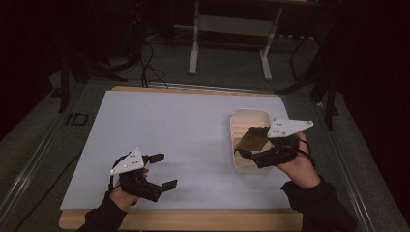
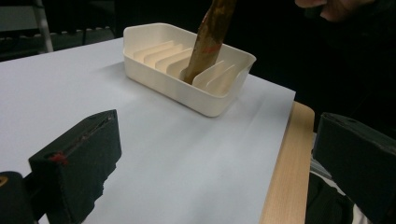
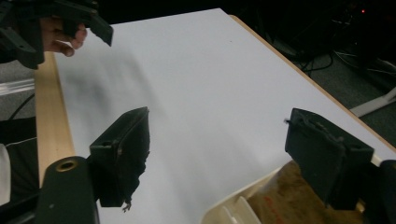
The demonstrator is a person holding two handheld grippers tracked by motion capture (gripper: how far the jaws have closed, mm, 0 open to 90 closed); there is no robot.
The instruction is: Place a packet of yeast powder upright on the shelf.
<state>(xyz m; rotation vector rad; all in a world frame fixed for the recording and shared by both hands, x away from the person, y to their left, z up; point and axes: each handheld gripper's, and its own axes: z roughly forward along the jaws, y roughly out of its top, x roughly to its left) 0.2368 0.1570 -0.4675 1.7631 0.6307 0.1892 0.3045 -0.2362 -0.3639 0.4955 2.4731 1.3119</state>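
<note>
A cream slotted tray (image 1: 240,121) stands at the right of the white board (image 1: 174,135). A flat brown piece (image 1: 255,138) leans upright in one of the tray's slots (image 2: 208,42). My right gripper (image 1: 249,141) hangs over the tray's near end, open, with one jaw on each side of the brown piece. In the right gripper view the jaws (image 3: 217,119) stand wide apart and the brown piece (image 3: 285,198) lies just under the right-hand one; contact cannot be made out. My left gripper (image 1: 164,170) rests open and empty at the front left (image 2: 218,123).
The board lies on a wooden table whose edge (image 1: 193,220) shows along the front. Beyond the table stand a white frame's legs (image 1: 194,53) and floor cables (image 1: 145,63). The left gripper (image 3: 70,23) shows far off in the right gripper view.
</note>
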